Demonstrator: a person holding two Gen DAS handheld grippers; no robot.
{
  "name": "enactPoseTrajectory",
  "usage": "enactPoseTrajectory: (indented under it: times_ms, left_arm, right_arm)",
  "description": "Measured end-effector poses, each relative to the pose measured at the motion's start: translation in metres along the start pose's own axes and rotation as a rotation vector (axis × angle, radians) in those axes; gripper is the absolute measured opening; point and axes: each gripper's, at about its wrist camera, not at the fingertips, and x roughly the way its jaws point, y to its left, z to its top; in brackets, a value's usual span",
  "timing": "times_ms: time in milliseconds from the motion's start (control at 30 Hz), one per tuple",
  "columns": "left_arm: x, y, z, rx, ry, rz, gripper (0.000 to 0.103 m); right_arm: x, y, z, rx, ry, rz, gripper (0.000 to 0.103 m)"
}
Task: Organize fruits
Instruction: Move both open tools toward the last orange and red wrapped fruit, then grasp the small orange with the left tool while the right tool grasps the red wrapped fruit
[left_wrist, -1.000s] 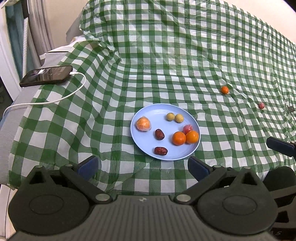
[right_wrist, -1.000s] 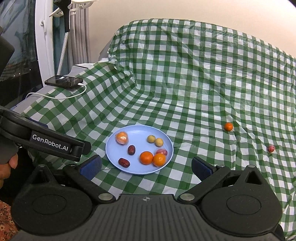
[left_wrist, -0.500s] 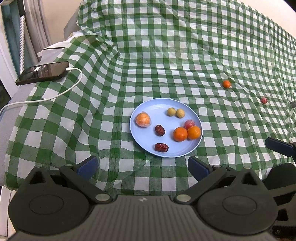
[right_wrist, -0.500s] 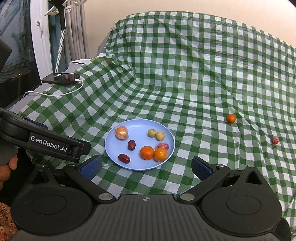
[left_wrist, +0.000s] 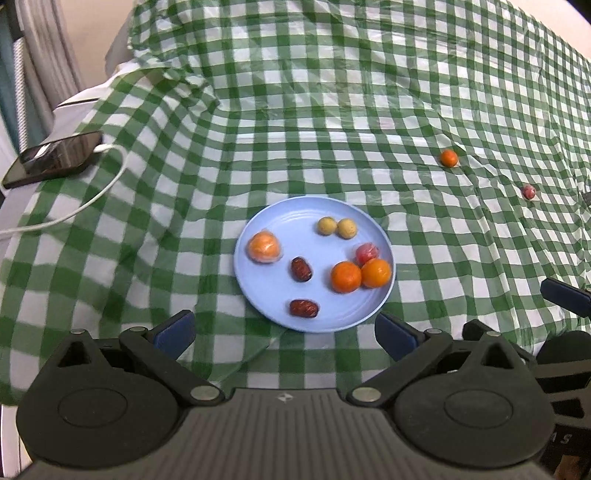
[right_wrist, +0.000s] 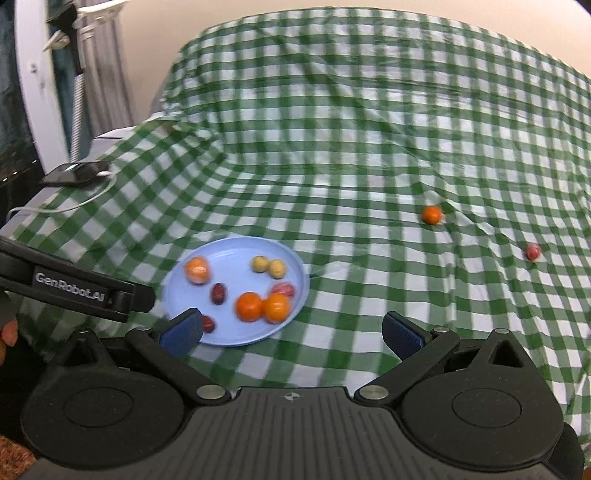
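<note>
A light blue plate (left_wrist: 314, 218) (right_wrist: 221, 251) lies on the green checked cloth and holds several fruits: oranges, two red dates, two small yellow fruits and a pink one. A small orange (left_wrist: 449, 158) (right_wrist: 432, 214) and a small pink fruit (left_wrist: 528, 191) (right_wrist: 533, 252) lie loose on the cloth far right of the plate. My left gripper (left_wrist: 284, 334) is open and empty just before the plate's near edge. My right gripper (right_wrist: 291, 330) is open and empty, right of the plate's near edge, its left finger over the rim.
A black phone (left_wrist: 51, 158) (right_wrist: 75, 172) on a white charging cable (left_wrist: 92, 195) lies at the cloth's left edge. The cloth rises in folds at the back. The left gripper's body (right_wrist: 74, 291) shows at the left of the right wrist view.
Both grippers have moved forward toward the table, so the plate and the loose fruits look nearer. The right wrist view has swung right. Both stay open and empty.
</note>
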Motion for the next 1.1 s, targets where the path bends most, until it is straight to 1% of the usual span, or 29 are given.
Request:
enactPoseTrajectory:
  times_ms: [267,400,500,600,667,733,833,933,967,1000,1067,1100]
  left_arm:
    - [0.029,-0.041,0.04,0.048,0.002,-0.038,0.103]
    - [0.052,-0.071,0.07,0.085,-0.01,-0.049,0.103]
    - [0.075,-0.099,0.095,0.11,-0.008,-0.071,0.103]
    - [0.104,-0.13,0.12,0.139,-0.023,-0.106,0.103]
    - [0.127,-0.152,0.138,0.142,-0.035,-0.16,0.103]
    - [0.154,-0.173,0.155,0.141,-0.042,-0.195,0.103]
    - [0.197,-0.207,0.178,0.148,-0.031,-0.202,0.103]
    - [0.24,-0.235,0.199,0.159,-0.015,-0.19,0.103]
    - [0.253,-0.244,0.204,0.164,-0.014,-0.185,0.103]
    - [0.262,-0.25,0.208,0.17,-0.015,-0.184,0.103]
    - [0.281,-0.266,0.216,0.192,-0.019,-0.182,0.103]
    - [0.288,-0.273,0.218,0.204,-0.02,-0.184,0.103]
  right_arm:
    - [0.024,-0.059,0.0,0.086,0.002,-0.121,0.102]
    - [0.04,-0.101,0.006,0.129,-0.011,-0.203,0.102]
    - [0.052,-0.138,0.013,0.17,-0.03,-0.27,0.102]
    - [0.067,-0.177,0.021,0.205,-0.049,-0.335,0.102]
    - [0.082,-0.205,0.027,0.219,-0.064,-0.382,0.102]
    - [0.098,-0.235,0.033,0.236,-0.084,-0.424,0.102]
    - [0.128,-0.284,0.042,0.269,-0.112,-0.477,0.102]
    - [0.164,-0.33,0.046,0.318,-0.095,-0.494,0.102]
    - [0.176,-0.343,0.047,0.329,-0.091,-0.5,0.1]
    - [0.187,-0.353,0.048,0.333,-0.084,-0.506,0.094]
    - [0.208,-0.371,0.05,0.338,-0.074,-0.505,0.088]
    - [0.217,-0.377,0.049,0.339,-0.068,-0.506,0.086]
